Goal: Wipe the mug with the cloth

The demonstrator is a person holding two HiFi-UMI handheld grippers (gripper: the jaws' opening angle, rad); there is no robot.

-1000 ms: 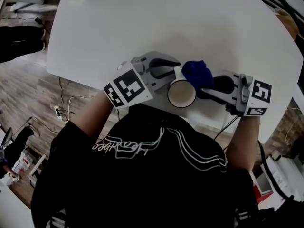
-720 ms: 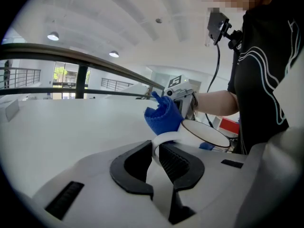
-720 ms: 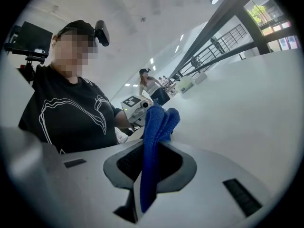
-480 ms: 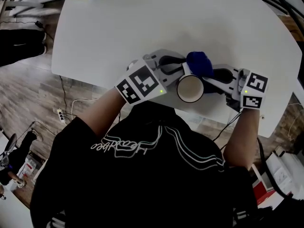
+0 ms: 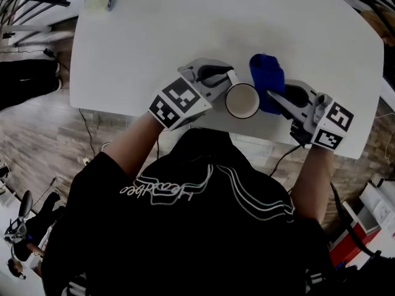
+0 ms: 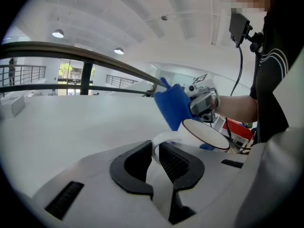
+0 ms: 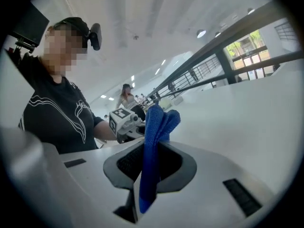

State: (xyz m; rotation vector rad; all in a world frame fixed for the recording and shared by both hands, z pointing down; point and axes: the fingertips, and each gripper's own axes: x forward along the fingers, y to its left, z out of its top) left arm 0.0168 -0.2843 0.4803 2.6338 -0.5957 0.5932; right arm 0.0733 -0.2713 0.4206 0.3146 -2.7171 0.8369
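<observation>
Now the blue cloth (image 5: pixel 267 78), pinched by the right gripper (image 5: pixel 274 96), sits just beside the white mug (image 5: pixel 242 101) on its right; the left gripper (image 5: pixel 225 82) clamps the handle (image 6: pixel 161 136).

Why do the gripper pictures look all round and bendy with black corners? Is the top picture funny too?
Left gripper view: a wide lens bends the railing into a curve and blackens the corners. Right gripper view: same round look, yet the close cloth is sharp. Head view: the white table looks washed out and its edges bow.
</observation>
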